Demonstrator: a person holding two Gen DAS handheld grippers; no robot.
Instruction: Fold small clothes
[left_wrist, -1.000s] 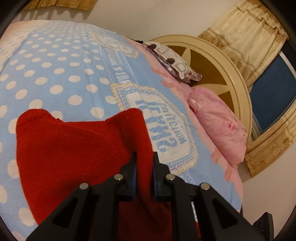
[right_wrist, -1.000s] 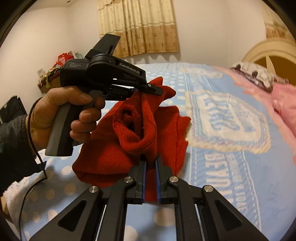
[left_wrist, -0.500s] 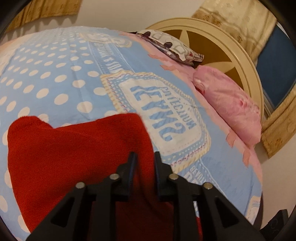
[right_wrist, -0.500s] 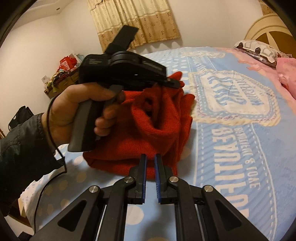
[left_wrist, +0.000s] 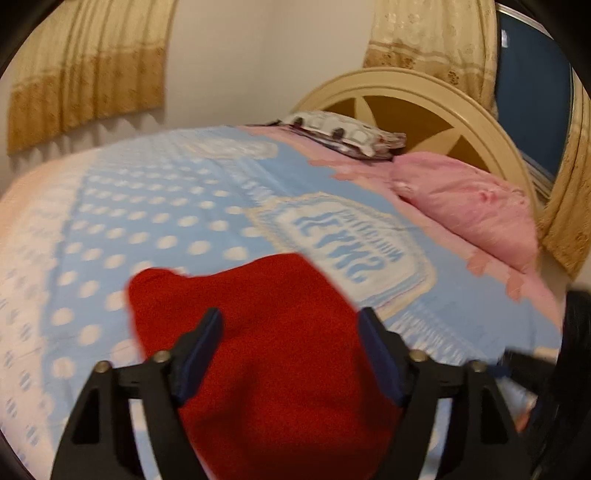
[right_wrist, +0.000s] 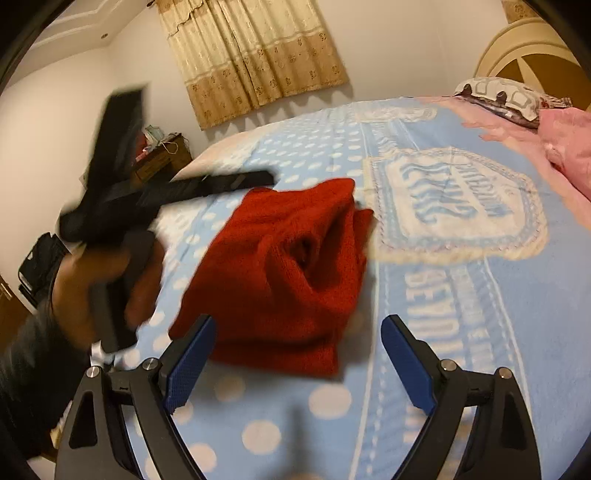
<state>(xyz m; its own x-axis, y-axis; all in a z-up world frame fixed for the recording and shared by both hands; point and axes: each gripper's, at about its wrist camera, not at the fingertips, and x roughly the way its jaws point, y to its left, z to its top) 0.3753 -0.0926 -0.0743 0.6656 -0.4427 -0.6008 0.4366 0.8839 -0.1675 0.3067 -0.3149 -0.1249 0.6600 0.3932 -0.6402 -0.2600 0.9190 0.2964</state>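
The light-blue polka-dot bedspread (right_wrist: 480, 332) carries the only lettering. Its cream, lace-edged badge (right_wrist: 454, 206) holds blue script, upside down and blurred in both views, so no word there reads surely. Below the badge, a band of pale capitals (right_wrist: 424, 306) seems to begin "BEYO", the rest too smeared to read.

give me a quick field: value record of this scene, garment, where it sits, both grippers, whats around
garment: red knit garment, folded into a bunched pile
surface: blue polka-dot bedspread, garment lies on it
left gripper: open, nothing held, above the garment
right gripper: open, nothing held, garment's near edge lies between its fingers in view
pillows: pink pillow and patterned pillow at the headboard
blur: left hand smeared by motion
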